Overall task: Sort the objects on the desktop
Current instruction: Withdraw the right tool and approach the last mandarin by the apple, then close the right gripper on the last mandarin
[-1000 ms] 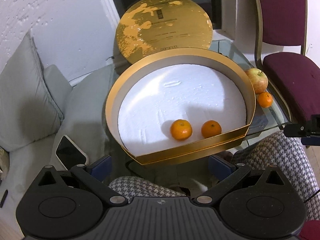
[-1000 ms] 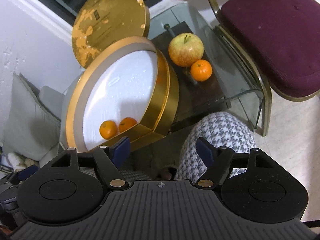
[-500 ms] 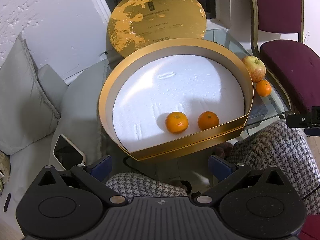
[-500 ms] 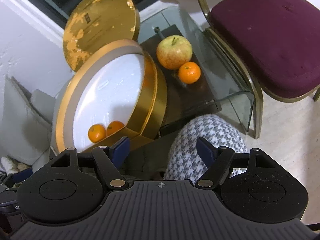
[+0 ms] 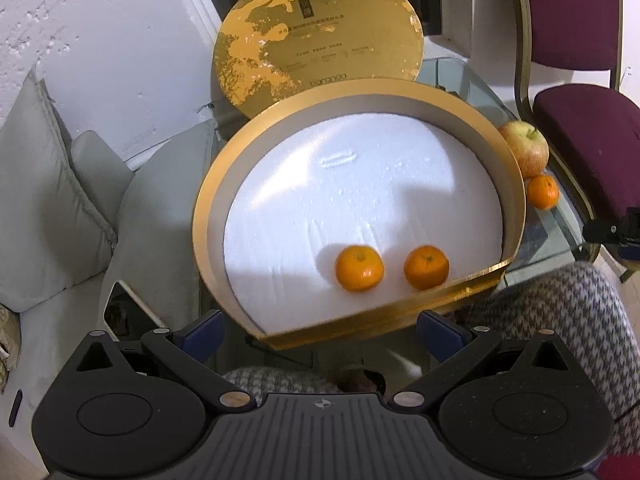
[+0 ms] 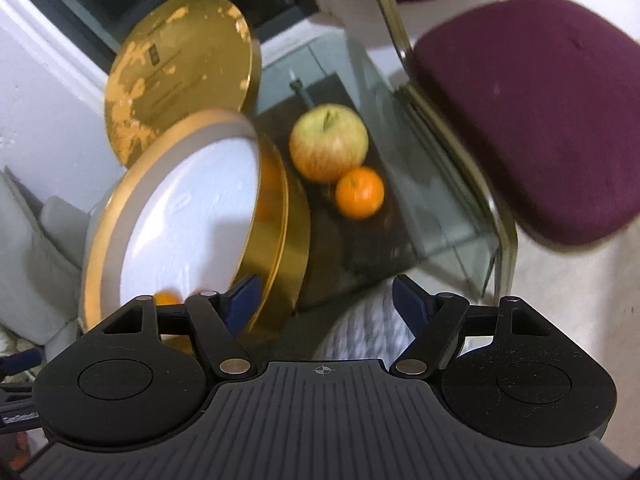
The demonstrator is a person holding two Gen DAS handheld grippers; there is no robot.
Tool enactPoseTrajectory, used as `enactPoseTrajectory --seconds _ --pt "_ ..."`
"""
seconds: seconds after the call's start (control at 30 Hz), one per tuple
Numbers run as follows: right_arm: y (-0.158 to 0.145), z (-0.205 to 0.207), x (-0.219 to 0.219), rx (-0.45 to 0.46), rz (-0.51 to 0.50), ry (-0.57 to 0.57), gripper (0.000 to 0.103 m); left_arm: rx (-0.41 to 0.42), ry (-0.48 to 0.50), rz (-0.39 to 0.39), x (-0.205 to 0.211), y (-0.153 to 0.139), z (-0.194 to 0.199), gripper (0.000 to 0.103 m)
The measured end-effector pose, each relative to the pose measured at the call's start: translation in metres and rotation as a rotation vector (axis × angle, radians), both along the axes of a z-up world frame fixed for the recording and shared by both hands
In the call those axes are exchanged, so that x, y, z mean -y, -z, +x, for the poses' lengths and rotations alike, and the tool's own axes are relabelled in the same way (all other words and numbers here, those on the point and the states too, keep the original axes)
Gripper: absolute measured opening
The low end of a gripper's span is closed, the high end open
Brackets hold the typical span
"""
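Note:
A round gold box (image 5: 208, 208) (image 6: 280, 232) with a white foam floor stands on the glass table (image 6: 440, 208). Two tangerines (image 5: 359, 268) (image 5: 426, 268) lie inside it near the front wall. An apple (image 6: 328, 142) (image 5: 528, 148) and a third tangerine (image 6: 359, 192) (image 5: 543, 191) sit on the table to the right of the box, touching each other. My left gripper (image 5: 320, 330) is open, just short of the box's front wall, holding nothing. My right gripper (image 6: 328, 298) is open and empty, pointed at the table right of the box, below the apple.
The gold lid (image 5: 320, 28) (image 6: 176, 68) leans upright against the wall behind the box. A maroon chair (image 6: 532, 112) stands right of the table. Grey cushions (image 5: 44, 200) and a phone (image 5: 120, 312) lie to the left. A person's houndstooth-clad knees (image 5: 560, 320) are beneath the grippers.
The right gripper has moved forward and left toward the apple and tangerine, which look larger. The left gripper has drifted closer to the box. Both stay open.

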State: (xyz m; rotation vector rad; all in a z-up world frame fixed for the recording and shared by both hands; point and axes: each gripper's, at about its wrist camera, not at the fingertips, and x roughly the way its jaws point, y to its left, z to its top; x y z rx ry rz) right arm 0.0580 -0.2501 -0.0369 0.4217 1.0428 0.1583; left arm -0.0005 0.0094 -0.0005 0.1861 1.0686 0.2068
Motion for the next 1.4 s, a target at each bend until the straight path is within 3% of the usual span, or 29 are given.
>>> enactPoseTrajectory --seconds 0.23,0.5,0.73,0.9,1.07,1.4 --pt "0.024 0.034 -0.005 0.037 -0.076 -0.006 0.071 -0.032 0.0 -0.019 -0.002 0.011 0.023 0.102" --pt "0.059 0.072 -0.01 0.033 -0.132 -0.029 0.064 -0.073 -0.031 -0.034 -0.014 0.026 0.042 0.102" --pt "0.073 0.097 -0.025 0.024 -0.203 -0.077 0.061 -0.099 -0.061 -0.05 -0.024 0.035 0.05 0.102" --pt "0.077 0.104 -0.037 -0.003 -0.279 -0.099 0.048 -0.114 -0.077 -0.062 -0.028 0.039 0.05 0.102" --pt "0.07 0.097 -0.039 -0.005 -0.301 -0.1 0.046 -0.101 -0.084 -0.069 -0.033 0.035 0.043 0.102" --pt "0.017 0.058 -0.042 0.035 -0.265 -0.065 0.046 -0.063 -0.125 -0.12 -0.055 0.029 0.011 0.102"
